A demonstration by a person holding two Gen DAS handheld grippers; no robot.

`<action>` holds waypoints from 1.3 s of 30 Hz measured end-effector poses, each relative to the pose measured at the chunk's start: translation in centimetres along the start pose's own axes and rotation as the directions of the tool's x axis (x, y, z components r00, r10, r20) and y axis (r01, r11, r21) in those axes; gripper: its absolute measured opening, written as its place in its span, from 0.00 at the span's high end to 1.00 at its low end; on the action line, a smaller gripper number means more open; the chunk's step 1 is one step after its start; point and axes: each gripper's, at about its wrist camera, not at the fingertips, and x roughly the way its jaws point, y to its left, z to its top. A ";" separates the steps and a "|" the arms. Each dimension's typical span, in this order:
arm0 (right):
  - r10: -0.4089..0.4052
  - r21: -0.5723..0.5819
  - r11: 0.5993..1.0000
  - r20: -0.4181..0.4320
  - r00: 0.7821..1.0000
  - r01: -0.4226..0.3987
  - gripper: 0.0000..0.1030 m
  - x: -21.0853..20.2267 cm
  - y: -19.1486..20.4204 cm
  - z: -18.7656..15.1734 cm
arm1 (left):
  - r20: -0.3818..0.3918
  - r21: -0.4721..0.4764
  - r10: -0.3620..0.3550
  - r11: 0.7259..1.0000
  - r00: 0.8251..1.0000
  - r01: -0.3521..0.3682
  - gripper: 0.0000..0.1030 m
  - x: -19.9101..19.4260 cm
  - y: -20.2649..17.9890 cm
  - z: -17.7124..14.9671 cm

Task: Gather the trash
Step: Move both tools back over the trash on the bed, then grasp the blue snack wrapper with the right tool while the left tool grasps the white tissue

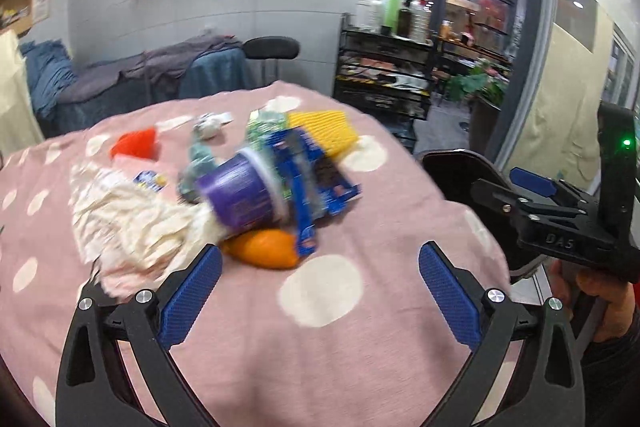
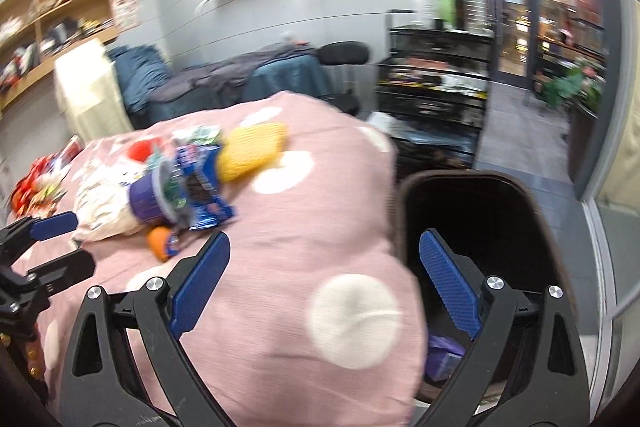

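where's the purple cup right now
In both wrist views the purple cup lies tipped on the pink dotted cloth, between the white crumpled paper and blue wrapper, above the orange piece.

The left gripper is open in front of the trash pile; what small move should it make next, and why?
Probably move the left gripper forward and close it on the orange wrapper. Its jaws are open and empty, and this wrapper is the nearest piece, lying just ahead under the purple cup. The black bin waits open beside the table, ready for it.
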 end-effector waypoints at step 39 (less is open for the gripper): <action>0.162 -0.103 0.974 -0.300 0.940 -0.201 0.75 13.6 9.9 5.1 | -0.094 -0.459 -0.133 0.885 0.987 0.076 0.62 3.9 16.5 -0.6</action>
